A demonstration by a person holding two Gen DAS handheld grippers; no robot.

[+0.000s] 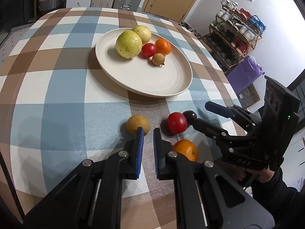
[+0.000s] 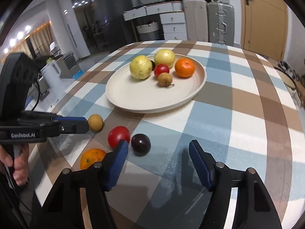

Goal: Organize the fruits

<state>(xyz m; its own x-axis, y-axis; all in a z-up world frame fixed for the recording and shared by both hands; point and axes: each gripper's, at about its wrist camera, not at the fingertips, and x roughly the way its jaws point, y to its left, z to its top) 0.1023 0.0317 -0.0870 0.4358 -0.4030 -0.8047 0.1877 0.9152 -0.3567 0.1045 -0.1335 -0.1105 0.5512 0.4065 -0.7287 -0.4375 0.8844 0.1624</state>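
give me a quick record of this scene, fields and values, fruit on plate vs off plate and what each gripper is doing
surface: checked tablecloth
plate: two yellow-green fruits, small tomato, orange, small brown fruit
off plate: brown fruit, tomato, dark plum, second orange
left gripper: narrow gap between fingers, empty, beside the brown fruit
right gripper: open wide, empty, by the plum

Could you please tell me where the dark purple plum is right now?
The round dark purple plum lies on the checked tablecloth, short of the cream plate, beside the loose red tomato and ahead of the open right claw.
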